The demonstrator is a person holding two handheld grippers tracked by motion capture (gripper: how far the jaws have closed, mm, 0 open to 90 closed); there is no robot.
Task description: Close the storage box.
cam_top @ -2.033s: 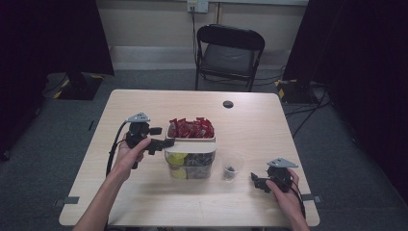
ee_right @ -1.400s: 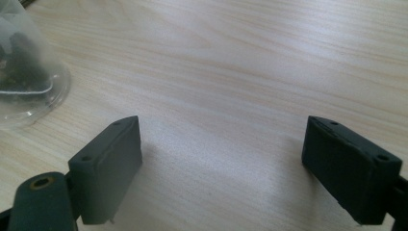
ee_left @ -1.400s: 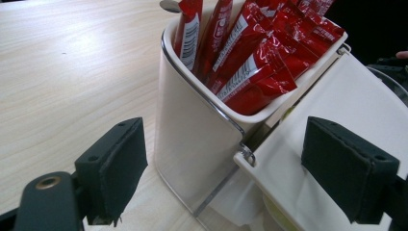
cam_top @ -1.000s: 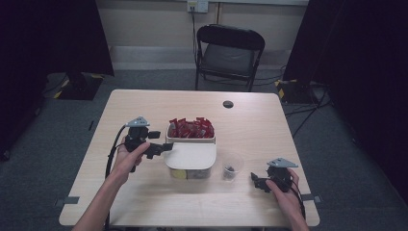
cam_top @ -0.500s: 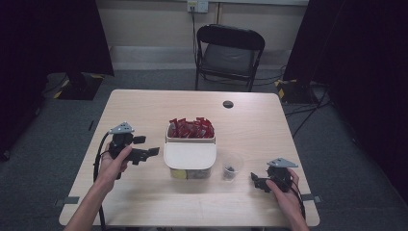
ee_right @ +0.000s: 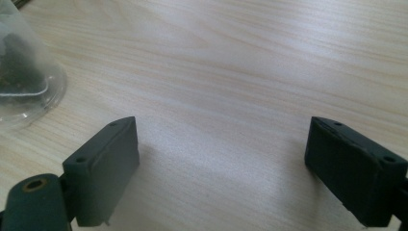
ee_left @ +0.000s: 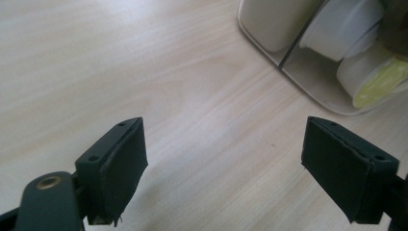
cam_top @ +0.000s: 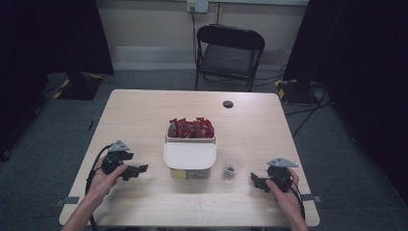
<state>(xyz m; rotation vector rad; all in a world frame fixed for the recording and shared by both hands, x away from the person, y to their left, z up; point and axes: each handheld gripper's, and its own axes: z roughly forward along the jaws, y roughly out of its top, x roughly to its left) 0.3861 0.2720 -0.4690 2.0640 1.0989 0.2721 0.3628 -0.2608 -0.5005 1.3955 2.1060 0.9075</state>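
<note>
- Now the left gripper (cam_top: pixel 136 170) rests low on the table (cam_top: pixel 144 115), left of the clear container (cam_top: pixel 189 166), its jaws spread wide with nothing between them.
- From the left gripper view, bare wood lies between the jaws, and the container's corner (ee_left: pixel 308 72) sits ahead to the right, apart from them, with white cups (ee_left: pixel 353 26) inside.
- On top of the container lies a white lid (cam_top: pixel 189 155); behind it, red packets (cam_top: pixel 190 128) fill a tray.
- Over on the right, the right gripper (cam_top: pixel 257 182) sits near the table's front edge, jaws likewise wide apart and empty.
- Just beside the container stands a small clear cup (cam_top: pixel 231 166) holding something dark, close to the right gripper's left jaw (ee_right: pixel 19 67).
</note>
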